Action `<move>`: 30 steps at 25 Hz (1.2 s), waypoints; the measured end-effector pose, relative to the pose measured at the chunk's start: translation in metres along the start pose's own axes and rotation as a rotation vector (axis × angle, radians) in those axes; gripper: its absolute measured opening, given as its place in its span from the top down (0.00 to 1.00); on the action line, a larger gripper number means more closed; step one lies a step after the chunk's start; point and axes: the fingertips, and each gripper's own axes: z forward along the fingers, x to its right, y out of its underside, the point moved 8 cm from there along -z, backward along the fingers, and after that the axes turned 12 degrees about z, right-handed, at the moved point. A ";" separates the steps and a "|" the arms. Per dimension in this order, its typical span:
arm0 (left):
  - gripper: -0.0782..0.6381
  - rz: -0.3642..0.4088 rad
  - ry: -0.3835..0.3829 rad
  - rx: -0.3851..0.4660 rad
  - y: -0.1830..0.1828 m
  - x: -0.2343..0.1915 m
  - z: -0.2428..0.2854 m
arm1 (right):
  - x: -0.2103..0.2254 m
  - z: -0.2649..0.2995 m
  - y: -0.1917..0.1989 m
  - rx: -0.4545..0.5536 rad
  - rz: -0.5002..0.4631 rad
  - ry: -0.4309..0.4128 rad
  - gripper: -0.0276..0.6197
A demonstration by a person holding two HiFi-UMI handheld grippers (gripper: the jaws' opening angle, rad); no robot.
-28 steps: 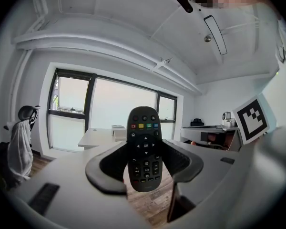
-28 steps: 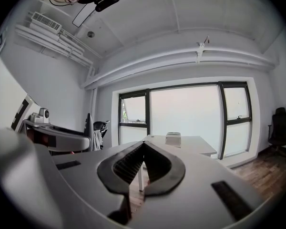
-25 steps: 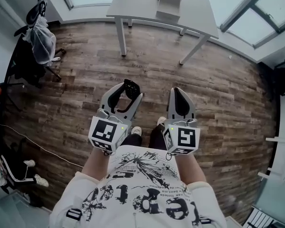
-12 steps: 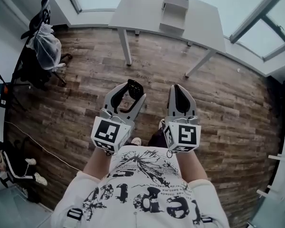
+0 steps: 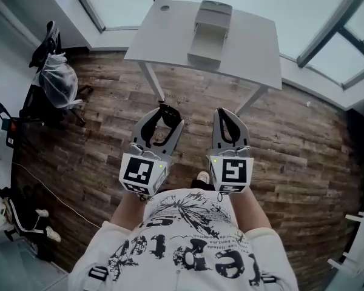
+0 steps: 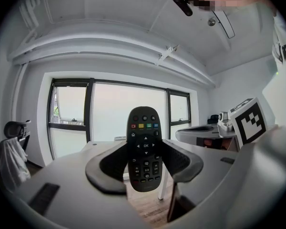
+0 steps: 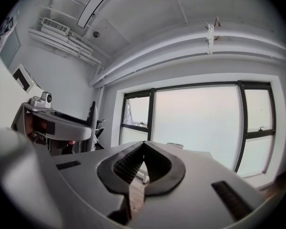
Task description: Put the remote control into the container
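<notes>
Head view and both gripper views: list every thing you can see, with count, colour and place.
remote control: one, black, upright between the left gripper's jaws
container: one, grey, on the table
table: one, white, ahead by the windows
windows: several panes, dark frames, behind the table
chair: one, black, far left by the wall
bag: one, whitish, hung on the chair
cable: one, white, across the floor at left
floor: one, brown wood planks
other person: one, dark trousers, lower left corner
left gripper: grey, shut on the remote control
right gripper: grey, shut, empty
shirt: white with black print, bottom edge
</notes>
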 end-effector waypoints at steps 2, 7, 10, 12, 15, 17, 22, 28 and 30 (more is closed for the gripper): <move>0.56 0.016 -0.008 -0.020 -0.003 0.006 0.021 | 0.020 0.009 -0.005 0.010 -0.029 -0.004 0.95; 0.56 -0.001 0.001 -0.051 -0.001 0.015 0.063 | 0.059 0.025 -0.006 0.017 -0.048 -0.010 0.95; 0.56 0.019 0.018 -0.050 -0.002 0.017 0.088 | 0.080 0.037 -0.002 0.004 -0.054 0.024 0.95; 0.56 0.028 0.023 -0.036 -0.003 0.010 0.102 | 0.088 0.049 -0.002 0.001 -0.058 0.042 0.95; 0.56 0.021 0.044 -0.020 -0.001 -0.007 0.128 | 0.096 0.072 -0.002 -0.006 -0.054 0.068 0.95; 0.56 0.006 0.083 -0.010 0.001 -0.020 0.151 | 0.100 0.089 -0.003 -0.005 -0.061 0.096 0.95; 0.56 0.020 0.166 0.031 -0.004 -0.067 0.209 | 0.111 0.150 -0.013 0.015 -0.073 0.171 0.95; 0.56 -0.003 0.238 0.013 -0.004 -0.139 0.279 | 0.117 0.232 -0.034 0.043 -0.035 0.255 0.95; 0.56 -0.022 0.257 0.002 0.000 -0.162 0.298 | 0.114 0.256 -0.037 0.051 -0.027 0.265 0.95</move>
